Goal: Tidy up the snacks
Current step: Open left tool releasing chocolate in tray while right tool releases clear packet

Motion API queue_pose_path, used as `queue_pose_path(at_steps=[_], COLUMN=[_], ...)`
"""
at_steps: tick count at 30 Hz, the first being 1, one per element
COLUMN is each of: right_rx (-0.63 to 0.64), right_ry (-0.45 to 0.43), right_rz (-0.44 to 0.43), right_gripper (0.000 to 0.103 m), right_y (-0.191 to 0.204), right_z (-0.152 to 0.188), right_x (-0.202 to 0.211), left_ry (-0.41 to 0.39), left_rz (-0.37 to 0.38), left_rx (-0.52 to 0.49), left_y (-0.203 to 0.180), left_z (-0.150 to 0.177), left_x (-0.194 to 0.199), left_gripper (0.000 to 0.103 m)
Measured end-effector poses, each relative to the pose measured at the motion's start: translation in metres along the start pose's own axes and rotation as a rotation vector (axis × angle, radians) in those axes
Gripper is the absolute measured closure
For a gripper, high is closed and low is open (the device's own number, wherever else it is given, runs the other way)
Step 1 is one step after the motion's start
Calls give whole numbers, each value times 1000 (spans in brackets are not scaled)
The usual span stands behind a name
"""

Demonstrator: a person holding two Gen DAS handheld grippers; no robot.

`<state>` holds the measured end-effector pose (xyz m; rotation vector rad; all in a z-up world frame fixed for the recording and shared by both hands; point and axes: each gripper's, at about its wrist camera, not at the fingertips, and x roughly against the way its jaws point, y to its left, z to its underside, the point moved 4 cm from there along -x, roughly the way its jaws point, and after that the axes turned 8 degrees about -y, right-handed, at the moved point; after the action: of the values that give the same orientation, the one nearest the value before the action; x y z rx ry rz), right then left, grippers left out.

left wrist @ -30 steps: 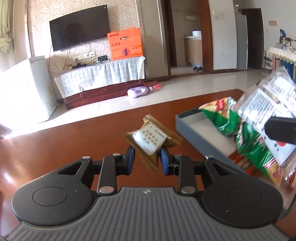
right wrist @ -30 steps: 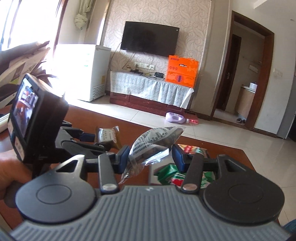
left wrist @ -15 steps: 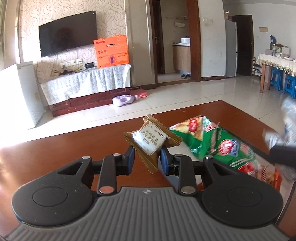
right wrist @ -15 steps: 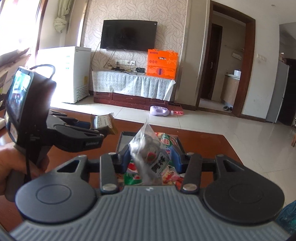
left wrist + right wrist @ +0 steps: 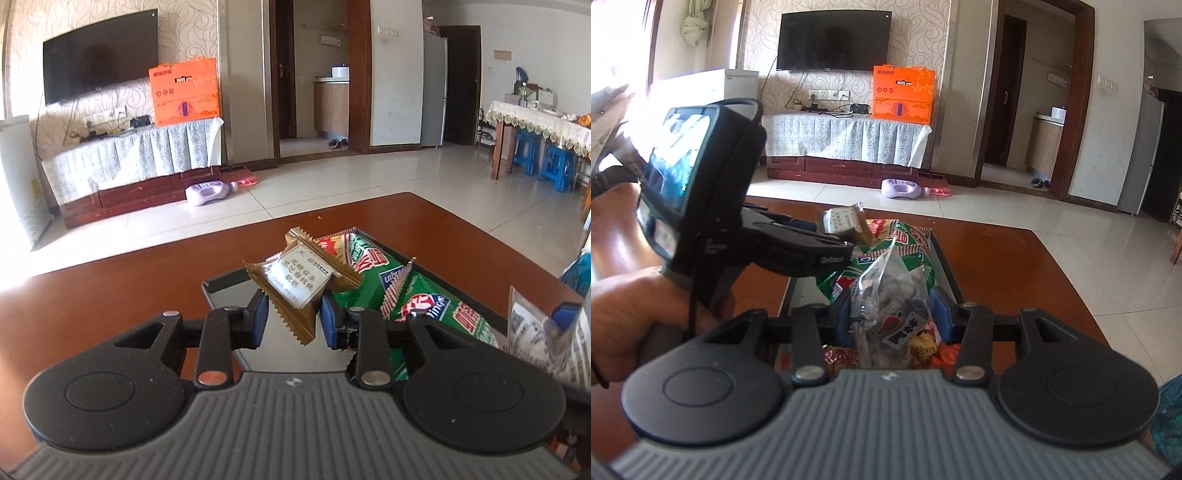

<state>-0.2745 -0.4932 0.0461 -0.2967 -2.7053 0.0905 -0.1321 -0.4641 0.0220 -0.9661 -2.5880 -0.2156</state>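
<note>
My left gripper (image 5: 293, 319) is shut on a gold-brown snack packet (image 5: 301, 280) with a white label and holds it above the grey tray (image 5: 225, 286). The packet also shows in the right wrist view (image 5: 844, 221), at the tip of the left gripper (image 5: 827, 236). My right gripper (image 5: 894, 314) is shut on a clear bag of snacks (image 5: 892, 295) over the tray's near end; the bag shows at the right edge of the left wrist view (image 5: 543, 332). Green snack bags (image 5: 417, 295) lie in the tray.
The tray sits on a red-brown wooden table (image 5: 92, 302) whose far edge (image 5: 258, 218) drops to a tiled floor. Red and orange packets (image 5: 923, 350) lie in the tray's near end. A hand (image 5: 631, 314) holds the left gripper.
Both grippers have swung over the tray with their snacks still held. The right gripper's bag now hangs low over the tray's near end.
</note>
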Motion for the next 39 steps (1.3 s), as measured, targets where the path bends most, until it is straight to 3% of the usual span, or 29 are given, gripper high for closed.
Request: queue_pose_path(at_steps=[2,4,6,7,21,27,31,35,39], right_rx=[12,29,42,44,100,121,140,160,108], right_ry=[3,5,5,3,-1,23,-4,-9,-38], right_rz=[6,14,21,22,50,37,30,12,7], right_gripper=[55,55,55,55,54,42,28,27,27], right_y=[3,6,5,5,15,25,31,36,31], right_z=[1,1,3,3,10,15,14,19,19], right_x=[-2,-5,-6,-7,-5,-1,11,21,34], left_ry=[3,-12,-27,-31,-44,-44,-49,-20,-72], left_rz=[-7,-42,-98,-95,-114,-127,-132,-137,-185], left_rx=[15,14,0,1,-73,-135,-79,-6,53], left_y=[1,4,9,11,8,-11,-12,-1,11], left_z=[3,2,-1,-1,1,7,12,22,29], left_x=[-3,-1,2,5,69,109,139,165,199], left_gripper=[58,38,9,4,3,2,2,0,1])
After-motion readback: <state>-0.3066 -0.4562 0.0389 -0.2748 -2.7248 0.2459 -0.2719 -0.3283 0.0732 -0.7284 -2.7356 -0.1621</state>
